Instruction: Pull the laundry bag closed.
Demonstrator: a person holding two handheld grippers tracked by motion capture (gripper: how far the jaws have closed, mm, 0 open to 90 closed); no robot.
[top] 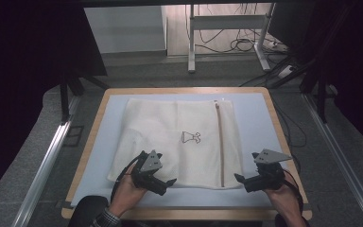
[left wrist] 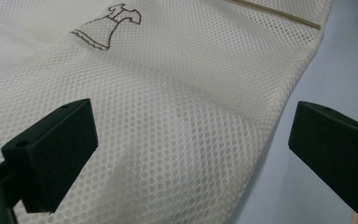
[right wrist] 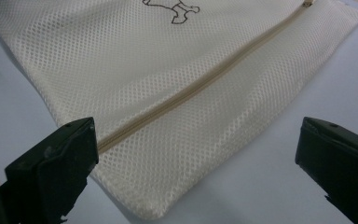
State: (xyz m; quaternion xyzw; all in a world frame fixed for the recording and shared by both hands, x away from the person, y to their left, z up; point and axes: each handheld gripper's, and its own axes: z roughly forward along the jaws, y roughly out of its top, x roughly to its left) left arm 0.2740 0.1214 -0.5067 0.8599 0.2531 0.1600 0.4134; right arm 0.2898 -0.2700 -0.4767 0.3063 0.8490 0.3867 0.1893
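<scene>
I see the white mesh bag [top: 179, 142] lying flat mid-frame on the pale blue mat [top: 255, 118], its zipper [top: 219, 142] running top to bottom. My left gripper [top: 168, 182] hovers wide open, empty, over its lower-left edge; my right gripper [top: 246, 178], equally spread and empty, sits at the lower-right corner.

Your left gripper [top: 166, 182] is black with a grey three-cornered plate on top, screws dotting it, and a black cable looping from it. Your right gripper [top: 242, 178] matches. A plaid cuff [top: 105, 218] shows under your dark left sleeve [top: 87, 210].
</scene>
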